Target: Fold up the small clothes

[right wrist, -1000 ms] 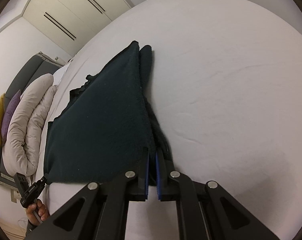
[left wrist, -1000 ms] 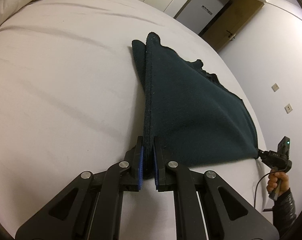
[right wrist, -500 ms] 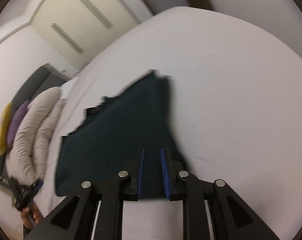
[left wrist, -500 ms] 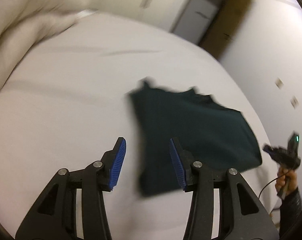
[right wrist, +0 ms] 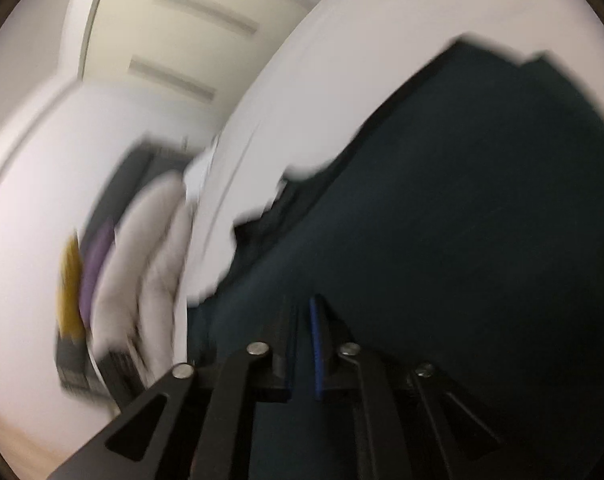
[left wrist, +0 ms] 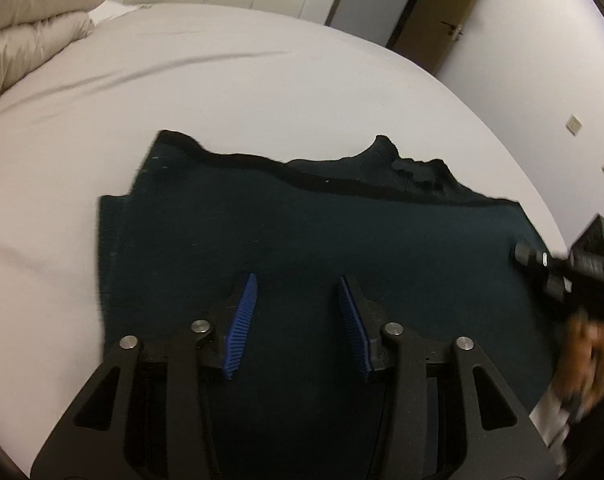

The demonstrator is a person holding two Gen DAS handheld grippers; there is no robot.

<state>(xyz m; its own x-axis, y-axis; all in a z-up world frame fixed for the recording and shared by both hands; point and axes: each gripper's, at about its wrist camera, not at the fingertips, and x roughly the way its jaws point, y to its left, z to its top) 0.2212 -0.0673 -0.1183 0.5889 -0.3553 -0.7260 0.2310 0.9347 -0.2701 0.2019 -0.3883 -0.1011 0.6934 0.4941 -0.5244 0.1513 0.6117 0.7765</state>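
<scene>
Dark green garment (left wrist: 322,248) lying folded and flat on the white bed (left wrist: 222,88), directly beneath and ahead of both grippers. Left gripper (left wrist: 298,320): blue-padded fingers (left wrist: 242,320) apart and closing, nothing between them. Right gripper (right wrist: 302,344): fingers closed together over the cloth's near edge, view blurred; whether cloth is pinched cannot be told. Pillows (left wrist: 30,24) beyond, left of the left fingers.

The garment (left wrist: 314,236) lay spread on the bed (left wrist: 230,80). Folded bedding (left wrist: 34,28) sat at the bed's far left; a door (left wrist: 442,12) stood behind.
</scene>
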